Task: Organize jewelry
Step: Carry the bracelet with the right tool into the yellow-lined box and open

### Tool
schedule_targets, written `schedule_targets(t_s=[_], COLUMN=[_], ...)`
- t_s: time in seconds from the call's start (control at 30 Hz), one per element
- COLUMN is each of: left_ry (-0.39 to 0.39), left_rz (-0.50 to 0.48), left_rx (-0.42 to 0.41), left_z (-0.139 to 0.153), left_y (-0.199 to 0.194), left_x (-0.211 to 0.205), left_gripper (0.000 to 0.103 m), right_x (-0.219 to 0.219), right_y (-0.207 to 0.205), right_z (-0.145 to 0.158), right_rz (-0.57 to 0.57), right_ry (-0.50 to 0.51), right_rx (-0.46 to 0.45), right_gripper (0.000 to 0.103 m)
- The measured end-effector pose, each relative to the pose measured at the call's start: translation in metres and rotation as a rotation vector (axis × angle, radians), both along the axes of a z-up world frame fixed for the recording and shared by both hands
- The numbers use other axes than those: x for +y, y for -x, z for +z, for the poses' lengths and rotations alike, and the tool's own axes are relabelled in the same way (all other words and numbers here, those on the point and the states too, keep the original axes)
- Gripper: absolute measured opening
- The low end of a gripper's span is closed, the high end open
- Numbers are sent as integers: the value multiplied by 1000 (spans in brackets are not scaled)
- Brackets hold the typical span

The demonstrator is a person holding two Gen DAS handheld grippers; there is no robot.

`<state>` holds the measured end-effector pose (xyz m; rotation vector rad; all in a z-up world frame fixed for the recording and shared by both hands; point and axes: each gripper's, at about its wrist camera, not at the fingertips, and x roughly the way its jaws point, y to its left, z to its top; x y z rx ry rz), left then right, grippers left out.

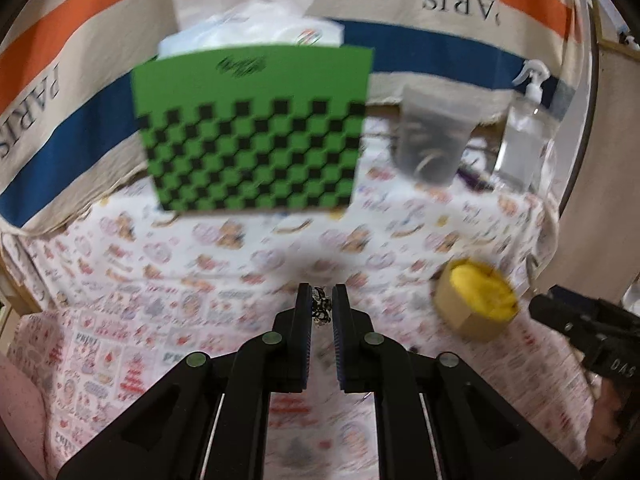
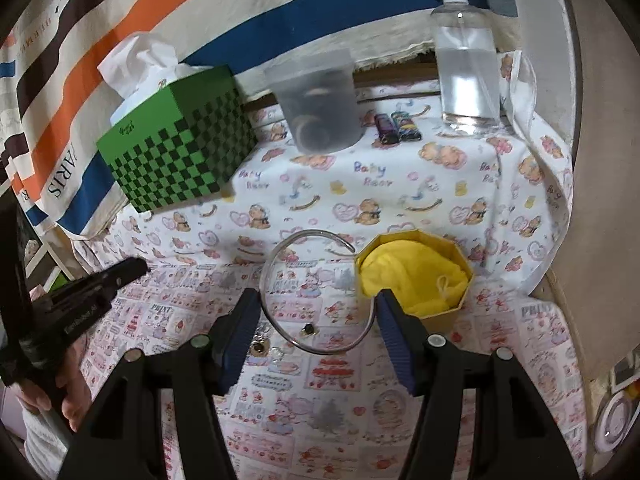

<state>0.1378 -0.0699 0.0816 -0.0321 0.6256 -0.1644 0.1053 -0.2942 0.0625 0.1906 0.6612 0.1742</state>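
My left gripper [image 1: 321,300] is shut on a small black-and-silver jewelry piece [image 1: 321,307], held above the patterned cloth. A tan octagonal box with yellow lining [image 1: 476,300] sits to its right; it also shows in the right wrist view [image 2: 416,276]. My right gripper [image 2: 316,312] is open and empty, its fingers either side of a thin silver choker ring [image 2: 316,292] lying on the cloth. A small dark stud [image 2: 308,328], a gold-rimmed earring [image 2: 258,349] and a clear ring [image 2: 279,354] lie near the left finger.
A green checkered tissue box [image 2: 176,148] stands at the back left. A frosted plastic cup [image 2: 320,100], two lighters [image 2: 396,128] and a clear pump bottle [image 2: 466,68] stand along the back. The cloth-covered table [image 2: 400,200] drops off at the right.
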Motion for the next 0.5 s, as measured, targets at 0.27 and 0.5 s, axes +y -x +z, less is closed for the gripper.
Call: schedule_targets(t_s=[0.27,0.5], left_ry=[28,104], left_rz=[-47,-102], left_rx=[-29,24], left_z=[17,10], left_y=[-22,-43], left_x=[-36,-52], left_gripper=[9,9], right_x=[-44,-54], right_y=[-27,-69], right_z=[19,-20], right_rz=[-63,-41], right_ry=[-39,-53], right_rx=[-19,100], right_gripper=[58,58])
